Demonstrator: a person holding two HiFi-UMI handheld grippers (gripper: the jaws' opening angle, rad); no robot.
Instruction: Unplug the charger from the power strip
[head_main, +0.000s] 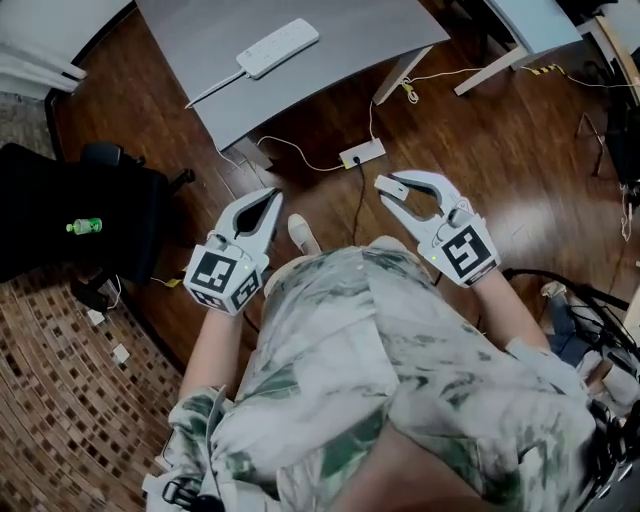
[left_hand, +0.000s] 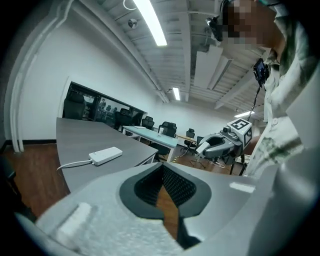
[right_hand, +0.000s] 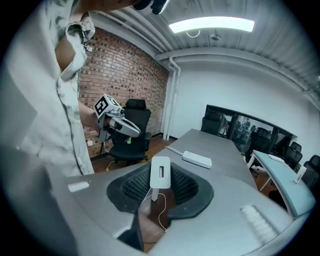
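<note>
A white power strip (head_main: 278, 47) lies on the grey table (head_main: 340, 60) ahead of me, a white cable leaving its near end. It also shows as the power strip (left_hand: 106, 155) in the left gripper view and as the power strip (right_hand: 196, 159) in the right gripper view. I cannot make out a charger on it. My left gripper (head_main: 272, 195) is held in the air over the wooden floor, tips together and empty. My right gripper (head_main: 390, 183) hangs beside it, open and empty. Through its jaws a small white box (right_hand: 160, 173) with cables shows on the floor, the same box (head_main: 362, 154) below the table edge.
A black office chair (head_main: 60, 215) with a green bottle (head_main: 85, 226) on it stands at the left, by a brick-patterned carpet (head_main: 60, 390). A pale blue table (head_main: 540, 20) is at the far right. Cables trail over the floor at the right (head_main: 590, 290).
</note>
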